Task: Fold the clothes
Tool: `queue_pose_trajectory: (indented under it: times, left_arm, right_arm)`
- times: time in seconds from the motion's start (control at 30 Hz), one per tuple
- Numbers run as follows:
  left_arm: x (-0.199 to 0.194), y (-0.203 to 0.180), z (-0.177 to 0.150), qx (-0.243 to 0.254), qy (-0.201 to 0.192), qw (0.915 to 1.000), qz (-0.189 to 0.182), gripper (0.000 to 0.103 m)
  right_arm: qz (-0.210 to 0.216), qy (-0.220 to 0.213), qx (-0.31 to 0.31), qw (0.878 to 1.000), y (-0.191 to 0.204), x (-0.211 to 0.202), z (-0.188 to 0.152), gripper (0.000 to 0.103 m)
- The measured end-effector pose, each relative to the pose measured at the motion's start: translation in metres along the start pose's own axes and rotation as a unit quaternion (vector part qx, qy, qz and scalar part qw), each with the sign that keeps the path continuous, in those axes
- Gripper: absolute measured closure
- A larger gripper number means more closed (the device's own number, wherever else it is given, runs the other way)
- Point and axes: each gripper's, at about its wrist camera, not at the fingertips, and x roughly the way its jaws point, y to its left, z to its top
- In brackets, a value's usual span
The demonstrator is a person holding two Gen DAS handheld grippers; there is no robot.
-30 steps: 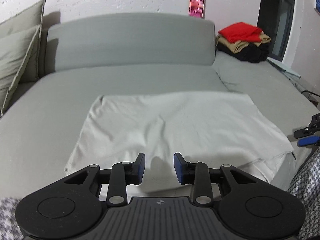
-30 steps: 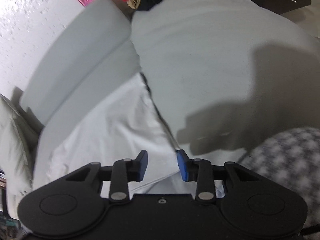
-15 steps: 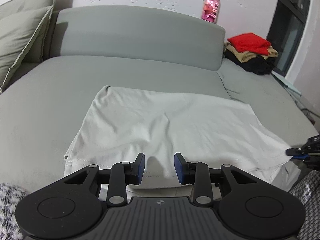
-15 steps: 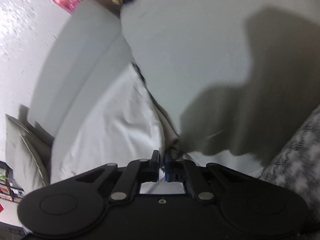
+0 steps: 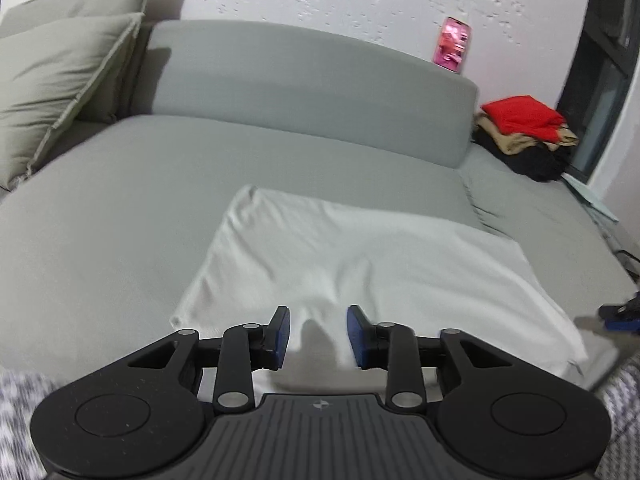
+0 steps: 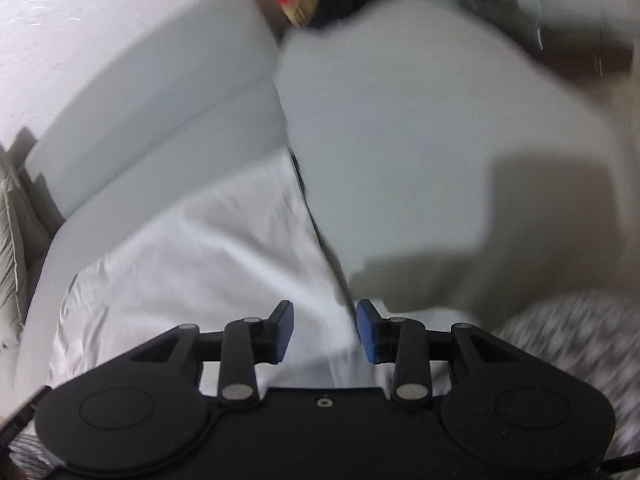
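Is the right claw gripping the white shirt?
Apart. In the right wrist view the right claw, jaws just reopened, hangs over the white shirt edge; cloth shows between the pads, neither pressing it.

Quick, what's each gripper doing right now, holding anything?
Left gripper: open, holding nothing, jaws just closing.
Right gripper: open over the white garment edge, jaws just reopened.

One white garment (image 5: 360, 256), two cushions (image 5: 60, 80), one pile of folded clothes (image 5: 524, 136), one pink phone (image 5: 454, 46).
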Motion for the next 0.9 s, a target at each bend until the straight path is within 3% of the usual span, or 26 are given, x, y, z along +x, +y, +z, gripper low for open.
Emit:
queue_pose_trajectory:
  times: [0.03, 0.13, 0.2, 0.23, 0.27, 0.33, 0.37, 0.43, 0.47, 0.53, 0.63, 0.77, 0.9]
  left_arm:
    - [0.006, -0.003, 0.004, 0.011, -0.003, 0.9999, 0.004, 0.088]
    - [0.034, -0.021, 0.014, 0.065, 0.007, 0.9979, 0.004, 0.09]
    - [0.057, -0.035, 0.013, 0.114, 0.035, 0.9918, 0.047, 0.09]
    - [0.068, -0.034, 0.009, 0.129, 0.057, 0.9853, 0.097, 0.091]
    - [0.078, -0.033, 0.006, 0.142, 0.078, 0.9762, 0.144, 0.09]
    - [0.073, -0.018, 0.005, 0.113, 0.081, 0.9718, 0.19, 0.09]
    - [0.068, -0.013, 0.008, 0.101, 0.081, 0.9717, 0.197, 0.092]
    - [0.053, -0.002, 0.016, 0.071, 0.06, 0.9797, 0.178, 0.092]
    - [0.044, 0.006, 0.022, 0.05, 0.042, 0.9858, 0.155, 0.091]
    - [0.032, 0.017, 0.035, 0.035, 0.003, 0.992, 0.121, 0.082]
    - [0.035, 0.035, 0.06, 0.014, -0.025, 0.9955, 0.091, 0.073]
    - [0.064, 0.066, 0.09, -0.053, -0.04, 0.9967, 0.047, 0.077]
    - [0.114, 0.077, 0.113, -0.05, -0.002, 0.9982, 0.033, 0.078]
  right_arm:
    - [0.021, -0.004, -0.006, 1.0, 0.001, 0.007, 0.006, 0.082]
    - [0.082, 0.003, -0.023, 0.996, 0.008, 0.036, 0.02, 0.085]
    - [0.109, 0.02, -0.034, 0.993, 0.02, 0.058, 0.019, 0.086]
    - [0.098, 0.022, -0.044, 0.994, 0.024, 0.069, 0.016, 0.087]
    - [0.055, 0.017, -0.054, 0.997, 0.025, 0.075, 0.013, 0.088]
    - [-0.036, 0.006, -0.072, 0.997, 0.026, 0.087, 0.007, 0.094]
    - [-0.073, 0.001, -0.063, 0.995, 0.021, 0.086, 0.006, 0.102]
    - [-0.069, 0.011, -0.026, 0.997, 0.009, 0.081, 0.011, 0.1]
    - [-0.068, 0.009, -0.026, 0.997, 0.011, 0.076, 0.013, 0.094]
    - [-0.057, 0.007, -0.023, 0.998, 0.013, 0.066, 0.016, 0.087]
    - [0.026, 0.019, -0.015, 0.999, 0.024, 0.055, 0.018, 0.071]
    - [0.119, 0.046, -0.014, 0.992, 0.068, 0.076, 0.021, 0.068]
    - [0.161, 0.071, -0.011, 0.984, 0.106, 0.105, 0.015, 0.068]
